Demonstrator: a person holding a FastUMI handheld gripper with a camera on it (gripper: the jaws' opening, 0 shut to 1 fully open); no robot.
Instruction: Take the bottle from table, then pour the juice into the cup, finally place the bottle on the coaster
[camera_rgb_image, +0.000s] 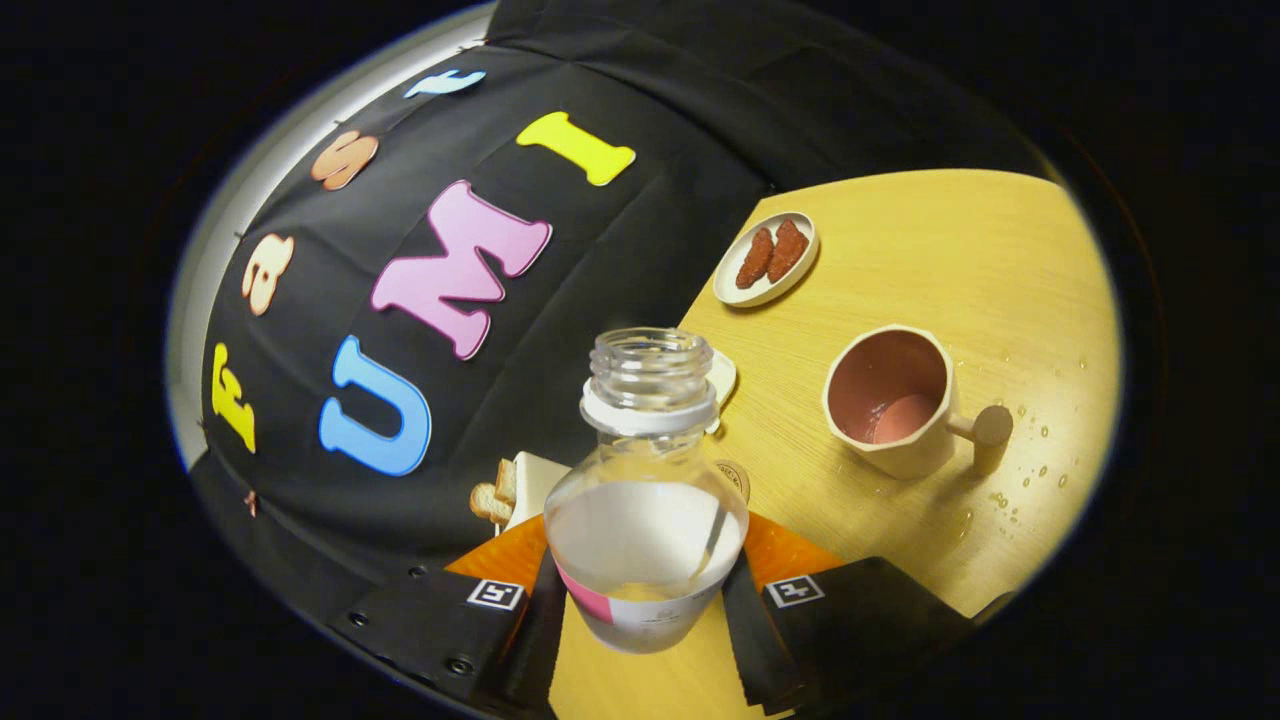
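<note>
The gripper (645, 600) is clamped on the bottle (645, 500), one finger pressing each side of its lower body. The bottle is uncapped, holds clear liquid to about half its height, and is carried clear of the table (960, 260).

The whole view is rolled, so the hand holding the gripper appears to be tilted, with the bottle's open mouth leaning towards the cup (895, 400). The cup stands on the table beyond the fingers and off to one side, handle pointing away from the bottle, with a little liquid at the bottom.

Step in hand, as judged: pouring. To do it well, bring the bottle's mouth over the cup's rim before rolling further, then roll slowly; water drops (1030, 470) beside the cup suggest spills come easily. Keep the grip firm on the smooth bottle.

A small round thing (735, 475) behind the bottle may be the coaster, but it is mostly hidden. A plate of snacks (767, 258) sits farther back.
</note>
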